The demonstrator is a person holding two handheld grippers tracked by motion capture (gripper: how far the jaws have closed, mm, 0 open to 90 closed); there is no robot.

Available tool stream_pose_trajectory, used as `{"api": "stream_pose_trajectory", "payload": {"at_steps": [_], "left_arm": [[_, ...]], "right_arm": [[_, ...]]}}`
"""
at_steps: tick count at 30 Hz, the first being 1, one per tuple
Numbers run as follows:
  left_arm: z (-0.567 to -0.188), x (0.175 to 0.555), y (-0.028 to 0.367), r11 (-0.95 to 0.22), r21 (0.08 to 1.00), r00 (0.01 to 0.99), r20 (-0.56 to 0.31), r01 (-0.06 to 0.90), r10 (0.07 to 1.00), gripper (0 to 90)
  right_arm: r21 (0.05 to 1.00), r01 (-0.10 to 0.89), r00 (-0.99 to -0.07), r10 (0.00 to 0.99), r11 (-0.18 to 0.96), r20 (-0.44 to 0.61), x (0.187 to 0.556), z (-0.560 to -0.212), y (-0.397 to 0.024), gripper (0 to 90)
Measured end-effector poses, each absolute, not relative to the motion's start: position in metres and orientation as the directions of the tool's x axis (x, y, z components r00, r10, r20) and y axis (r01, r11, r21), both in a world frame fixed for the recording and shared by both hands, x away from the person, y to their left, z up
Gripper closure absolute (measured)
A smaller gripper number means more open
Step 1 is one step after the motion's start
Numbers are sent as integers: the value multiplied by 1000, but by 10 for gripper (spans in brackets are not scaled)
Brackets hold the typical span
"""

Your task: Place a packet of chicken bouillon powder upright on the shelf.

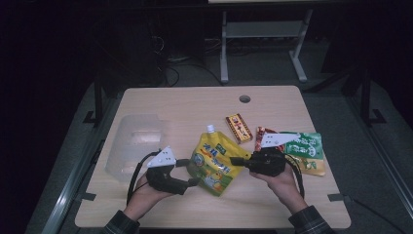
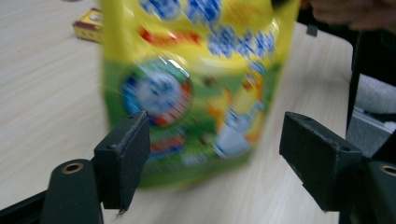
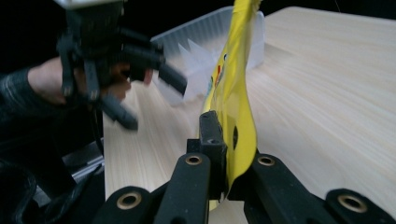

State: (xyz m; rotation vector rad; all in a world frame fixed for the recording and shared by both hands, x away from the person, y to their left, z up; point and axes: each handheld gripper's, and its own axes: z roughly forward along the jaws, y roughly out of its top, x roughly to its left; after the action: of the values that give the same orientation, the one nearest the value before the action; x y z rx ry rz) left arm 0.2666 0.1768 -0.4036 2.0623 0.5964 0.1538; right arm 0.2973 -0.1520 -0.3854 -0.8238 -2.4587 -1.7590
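While my right gripper pinches the pouch, my left gripper, jaws spread, should close on its free edge.

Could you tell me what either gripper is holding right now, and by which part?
The right gripper is shut on the yellow spouted pouch, pinching its side edge. The left gripper is open facing the pouch and holds nothing.

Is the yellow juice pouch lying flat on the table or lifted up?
Lifted up. The right gripper pinches the yellow pouch by its edge, and in the right gripper view it hangs upright above the table.
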Motion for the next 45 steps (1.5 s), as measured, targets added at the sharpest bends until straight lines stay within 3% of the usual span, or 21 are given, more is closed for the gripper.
{"api": "stream_pose_trajectory", "payload": {"at_steps": [8,45], "left_arm": [[-413,249,176,-448,822,876,-120,351,466,185],[-444,222,152,-518,785,901,-113,339,419,185]], "right_arm": [[887,412,-866,392,210,309,310,-378,-138,894],[912,341,-924,258,229,281,363,-316,-48,900]]}}
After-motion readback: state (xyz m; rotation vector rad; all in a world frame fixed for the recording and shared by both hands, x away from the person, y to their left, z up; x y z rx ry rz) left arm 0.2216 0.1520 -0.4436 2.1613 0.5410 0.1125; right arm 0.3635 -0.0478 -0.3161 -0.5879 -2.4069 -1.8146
